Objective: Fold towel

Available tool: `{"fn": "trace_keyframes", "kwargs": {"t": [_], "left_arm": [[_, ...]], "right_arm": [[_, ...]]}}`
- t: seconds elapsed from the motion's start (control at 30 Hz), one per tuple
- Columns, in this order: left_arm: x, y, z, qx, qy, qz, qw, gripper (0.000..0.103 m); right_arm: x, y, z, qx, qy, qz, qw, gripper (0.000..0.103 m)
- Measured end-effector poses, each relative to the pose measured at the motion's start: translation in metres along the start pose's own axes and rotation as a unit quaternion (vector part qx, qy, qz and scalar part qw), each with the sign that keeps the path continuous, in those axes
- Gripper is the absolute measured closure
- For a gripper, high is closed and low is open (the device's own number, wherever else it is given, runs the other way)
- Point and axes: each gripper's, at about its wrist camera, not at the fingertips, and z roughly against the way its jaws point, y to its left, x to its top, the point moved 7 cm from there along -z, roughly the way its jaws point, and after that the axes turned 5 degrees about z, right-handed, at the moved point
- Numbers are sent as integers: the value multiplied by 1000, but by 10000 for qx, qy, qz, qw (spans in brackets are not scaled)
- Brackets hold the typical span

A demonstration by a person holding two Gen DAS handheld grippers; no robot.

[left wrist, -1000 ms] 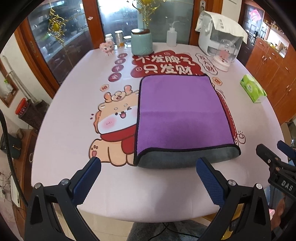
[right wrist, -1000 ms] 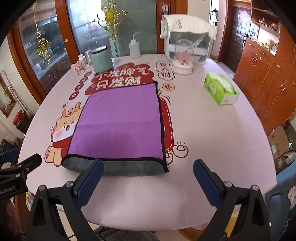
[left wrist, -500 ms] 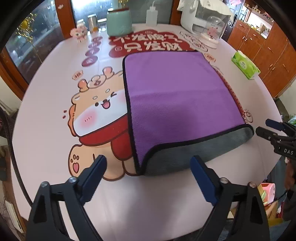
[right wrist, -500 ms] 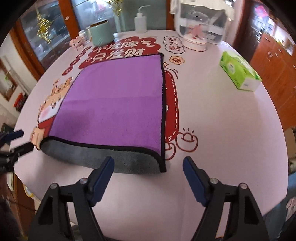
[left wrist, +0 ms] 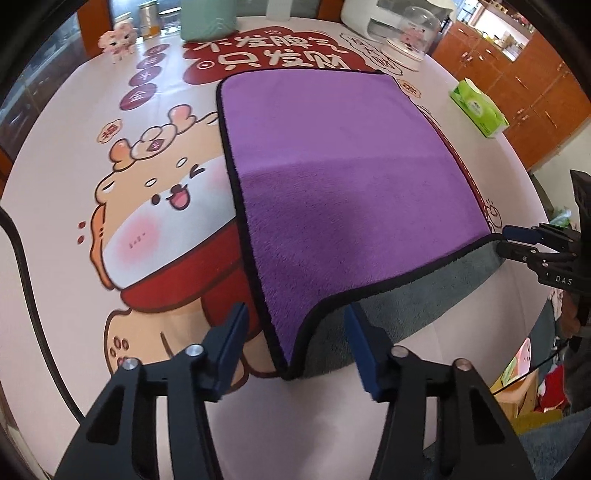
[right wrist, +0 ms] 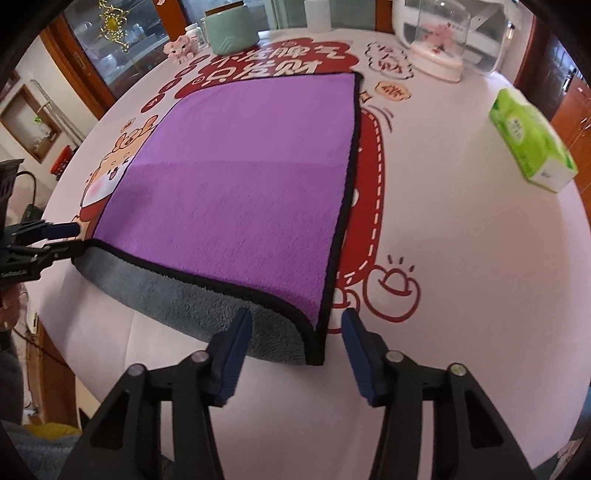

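A purple towel [left wrist: 343, 177] with a grey underside and black hem lies folded on the round table; it also shows in the right wrist view [right wrist: 240, 184]. My left gripper [left wrist: 295, 328] is open, its jaws straddling the towel's near left corner. My right gripper [right wrist: 295, 332] is open, its jaws straddling the near right corner. Each gripper shows in the other's view, the right gripper [left wrist: 517, 243] at the towel's right corner and the left gripper [right wrist: 66, 240] at its left corner. The grey lower layer [right wrist: 177, 295] sticks out along the near edge.
The table has a printed cloth [left wrist: 159, 206] with a cartoon animal and red characters. A green tissue pack [right wrist: 532, 147] lies at the right. A mint jar [right wrist: 229, 26], a squeeze bottle, a glass dome [right wrist: 439, 40] and a white appliance stand at the far edge. The table's near edge is just below the grippers.
Both grippers have moved forward and down to the towel's near corners, and their jaws have narrowed around the corners. The towel has not moved.
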Motion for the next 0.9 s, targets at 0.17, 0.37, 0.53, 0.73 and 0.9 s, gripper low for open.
{"fn": "trace_keyframes", "kwargs": {"t": [0.17,0.37,0.53,0.73,0.9], "left_arm": [[8,-6,-3,-137,50,-228,9996,56],[9,-10,-7,-189,162,-390,9989,57],[8,-12,-11,-218,288,-437,9984,62],[1,-13,-16,-307,427,-441,9976,79],[-4,-15,-18,-312,466,-479,9973,83]], "right_arm": [[-3,3,-2,207,69,109,9997,73],[-3,1,-2,209,79,149,9996,83],[-2,0,-1,189,64,137,9997,87],[-4,0,1,184,29,144,9997,91],[-5,1,2,187,0,163,9997,95]]}}
